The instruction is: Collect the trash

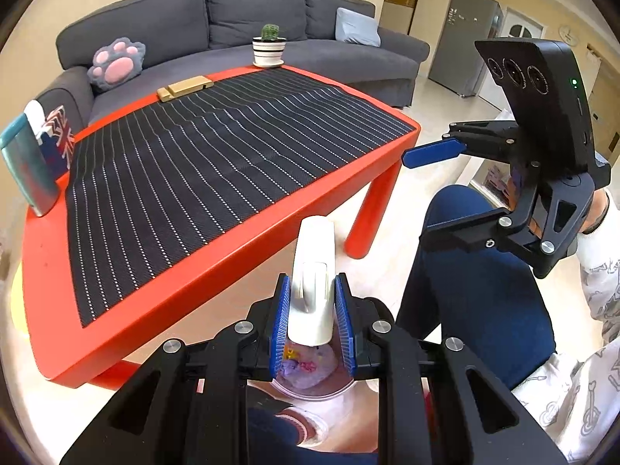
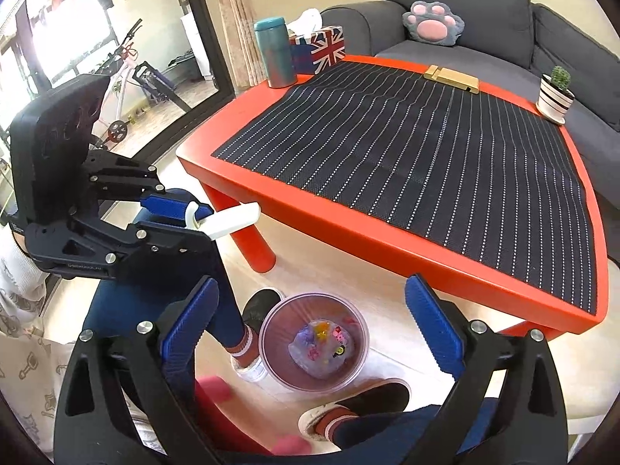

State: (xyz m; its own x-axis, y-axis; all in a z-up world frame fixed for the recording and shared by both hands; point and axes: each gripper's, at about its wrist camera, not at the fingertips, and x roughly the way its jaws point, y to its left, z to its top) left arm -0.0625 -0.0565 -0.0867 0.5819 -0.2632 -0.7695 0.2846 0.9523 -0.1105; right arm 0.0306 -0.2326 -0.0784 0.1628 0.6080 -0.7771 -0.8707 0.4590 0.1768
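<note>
My left gripper (image 1: 313, 286) is shut on a white plastic handle-like piece (image 1: 314, 255) that sticks out forward past its blue pads. In the right wrist view the same piece (image 2: 232, 219) juts from the left gripper (image 2: 197, 213) near the red table's leg. A clear round trash bin (image 2: 348, 372) stands on the floor with a crumpled colourful wrapper (image 2: 319, 345) in it. My right gripper (image 2: 313, 283) hangs above the bin, open wide, with nothing between its fingers. The bin (image 1: 310, 391) also shows under the left gripper's fingers.
A red table (image 2: 348, 228) with a black dotted mat carries a teal tumbler (image 2: 274, 52), a flag tissue box (image 2: 321, 48), a wooden block (image 2: 451, 75) and a potted cactus (image 2: 554, 97). A grey sofa stands behind. The person's legs and slippers (image 2: 360, 399) flank the bin.
</note>
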